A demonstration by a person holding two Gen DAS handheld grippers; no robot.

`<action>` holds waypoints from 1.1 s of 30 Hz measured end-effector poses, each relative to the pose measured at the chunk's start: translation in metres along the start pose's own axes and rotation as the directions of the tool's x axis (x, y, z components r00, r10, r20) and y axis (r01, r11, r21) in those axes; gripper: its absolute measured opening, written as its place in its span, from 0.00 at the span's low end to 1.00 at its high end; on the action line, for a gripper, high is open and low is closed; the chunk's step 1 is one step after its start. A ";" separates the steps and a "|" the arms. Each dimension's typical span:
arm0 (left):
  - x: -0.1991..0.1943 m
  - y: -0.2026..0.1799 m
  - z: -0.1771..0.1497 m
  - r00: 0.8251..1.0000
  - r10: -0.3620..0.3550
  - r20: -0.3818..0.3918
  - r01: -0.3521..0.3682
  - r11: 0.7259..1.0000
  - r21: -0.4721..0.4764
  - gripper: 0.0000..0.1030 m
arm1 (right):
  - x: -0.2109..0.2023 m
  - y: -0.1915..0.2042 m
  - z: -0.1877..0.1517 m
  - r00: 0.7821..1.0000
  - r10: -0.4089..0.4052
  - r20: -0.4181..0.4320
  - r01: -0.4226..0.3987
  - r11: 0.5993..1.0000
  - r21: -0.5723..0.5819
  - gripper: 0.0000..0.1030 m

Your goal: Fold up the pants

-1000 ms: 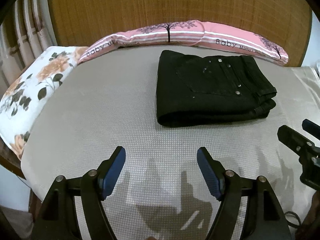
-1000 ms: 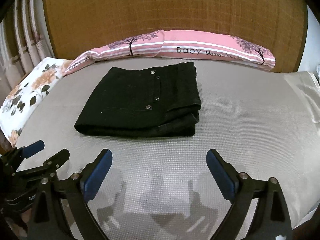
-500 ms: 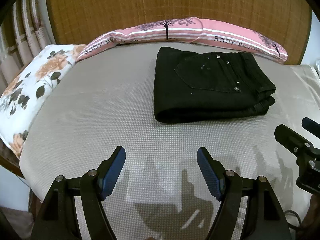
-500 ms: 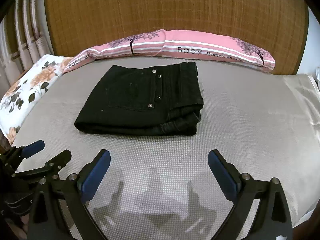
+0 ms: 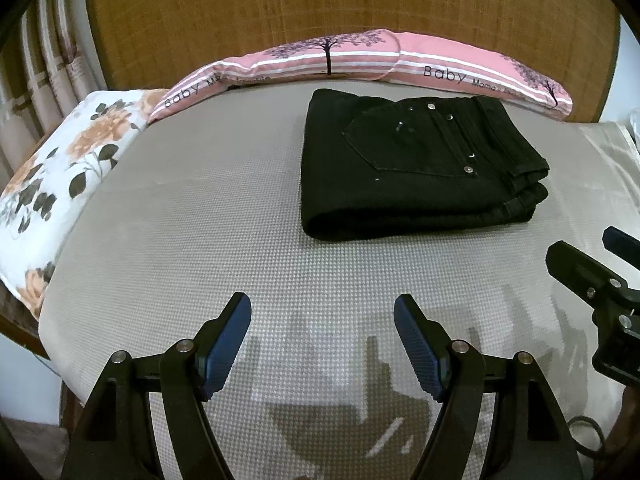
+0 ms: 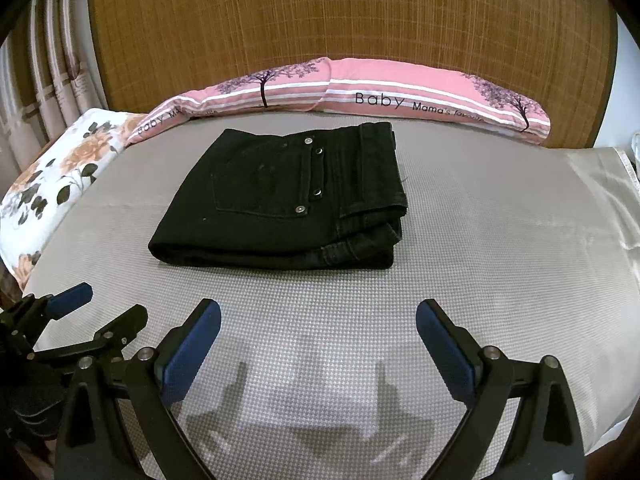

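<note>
Left wrist view and right wrist view both look across a wide bed covered in a grey, finely textured woven mat (image 5: pixel 192 216) (image 6: pixel 480 248). Behind it stands a tall headboard of brown woven rattan (image 5: pixel 340 8) (image 6: pixel 352 12). A long pink bolster pillow with white stripes, purple trees and the word "Baby" (image 5: pixel 360 56) (image 6: pixel 360 84) lies along the head of the bed, touching the headboard. A white pillow printed with orange flowers and dark leaves (image 5: pixel 60 168) (image 6: pixel 52 176) sits at the left edge of the mat, beside pale pleated curtains (image 5: pixel 44 68) (image 6: pixel 36 76).

A pair of black denim pants with silver rivets, folded into a compact rectangle (image 5: pixel 416 172) (image 6: pixel 288 200), lies flat on the mat near the bolster, back pocket facing up, waistband layers stacked on its right side. Neither tool touches it.

Nearest the cameras, the left gripper (image 5: pixel 322 340) (image 6: pixel 100 312) hovers over the front of the mat, its blue-padded black fingers spread wide with nothing between them. The right gripper (image 6: pixel 318 348) (image 5: pixel 592 264) hangs just beside it, likewise spread wide and holding nothing; in the left wrist view only part of it shows at the frame edge, so its spread is hard to judge there. Both cast soft grey shadows on the mat.
</note>
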State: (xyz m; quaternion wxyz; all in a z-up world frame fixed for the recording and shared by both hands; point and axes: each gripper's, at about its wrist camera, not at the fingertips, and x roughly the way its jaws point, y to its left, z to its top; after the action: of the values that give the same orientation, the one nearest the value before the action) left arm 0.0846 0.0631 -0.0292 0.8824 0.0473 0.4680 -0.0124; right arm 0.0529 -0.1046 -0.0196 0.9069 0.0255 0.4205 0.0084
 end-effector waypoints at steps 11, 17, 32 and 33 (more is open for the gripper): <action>-0.002 -0.001 -0.001 1.000 0.008 0.007 -0.008 1.000 0.003 0.72 | 0.000 -0.001 -0.001 1.000 0.001 -0.005 -0.001 1.000 -0.003 0.94; -0.003 -0.002 -0.001 1.000 0.019 0.018 -0.019 1.000 0.019 0.72 | 0.001 0.000 -0.003 1.000 -0.001 -0.008 0.001 1.000 -0.005 0.94; -0.002 -0.003 -0.002 0.999 0.029 0.023 -0.030 0.999 0.031 0.72 | 0.003 -0.002 -0.007 1.000 0.003 -0.023 -0.003 1.000 0.011 0.94; -0.002 -0.003 -0.002 0.999 0.030 0.024 -0.031 0.999 0.033 0.72 | 0.003 -0.001 -0.008 1.000 0.004 -0.023 -0.004 1.000 0.011 0.94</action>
State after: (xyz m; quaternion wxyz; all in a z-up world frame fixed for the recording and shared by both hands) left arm 0.0818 0.0602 -0.0287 0.8869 0.0692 0.4567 -0.0072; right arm 0.0488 -0.1054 -0.0274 0.9019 0.0313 0.4307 0.0082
